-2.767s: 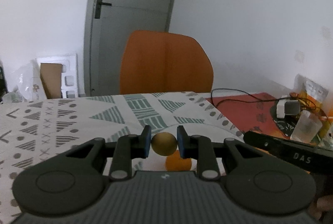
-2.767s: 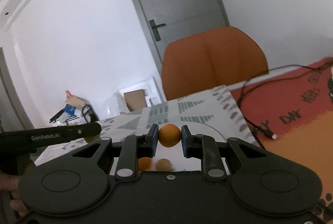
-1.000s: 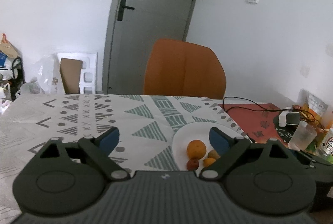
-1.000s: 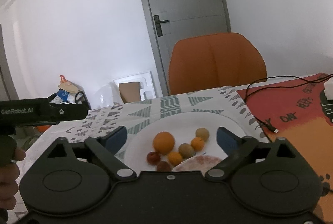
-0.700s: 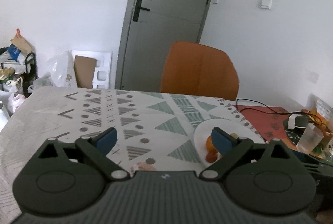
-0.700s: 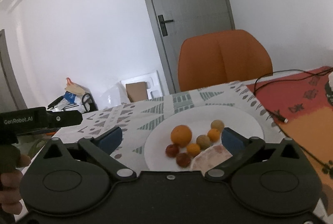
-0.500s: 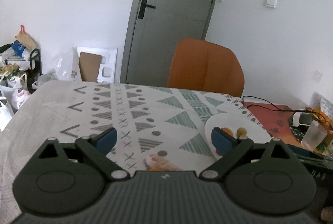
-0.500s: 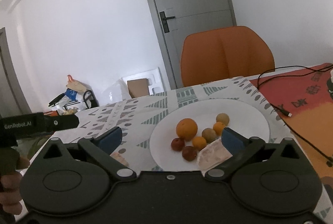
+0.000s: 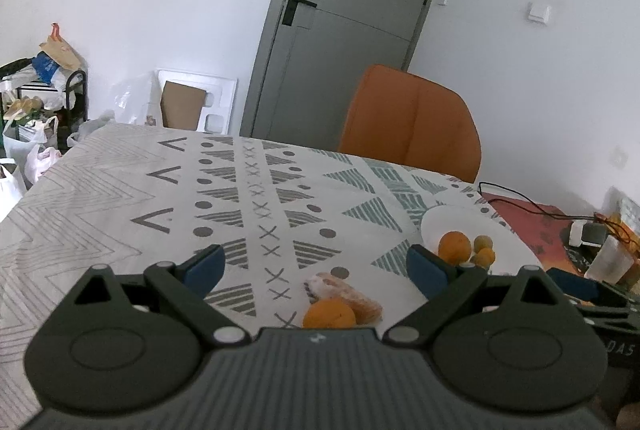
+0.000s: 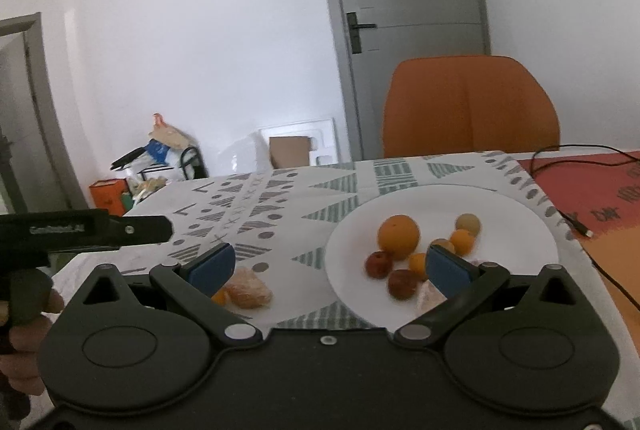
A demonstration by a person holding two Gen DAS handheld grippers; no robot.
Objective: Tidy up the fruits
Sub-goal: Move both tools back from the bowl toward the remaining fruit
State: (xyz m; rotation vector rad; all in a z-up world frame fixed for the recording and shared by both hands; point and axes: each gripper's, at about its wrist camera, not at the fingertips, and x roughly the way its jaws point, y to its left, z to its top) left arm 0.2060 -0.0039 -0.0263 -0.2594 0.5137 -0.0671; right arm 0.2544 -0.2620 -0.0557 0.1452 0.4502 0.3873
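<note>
A white plate (image 10: 500, 206) on the patterned tablecloth holds a large orange (image 10: 399, 231), two dark red fruits (image 10: 378, 264), several small orange and tan fruits (image 10: 463, 241) and a wrapped pink piece. My right gripper (image 10: 328, 266) hangs open just in front of the plate, nothing between its fingers. Left of the plate a wrapped orange fruit (image 10: 248, 288) lies on the cloth. In the left wrist view my left gripper (image 9: 316, 266) is open above an orange (image 9: 329, 314) and a wrapped fruit (image 9: 344, 294); the plate (image 9: 452, 222) sits to its right.
An orange chair (image 9: 412, 122) stands at the table's far edge before a grey door (image 9: 344, 30). A red mat (image 10: 592, 186) with a black cable lies right of the plate. Cups and clutter (image 9: 608, 250) sit at the far right. Bags and a rack (image 9: 36, 102) stand on the floor at left.
Both grippers let go of the round fruits they held and opened wide. Both then drew back and swung left, bringing the fruits on the cloth into view.
</note>
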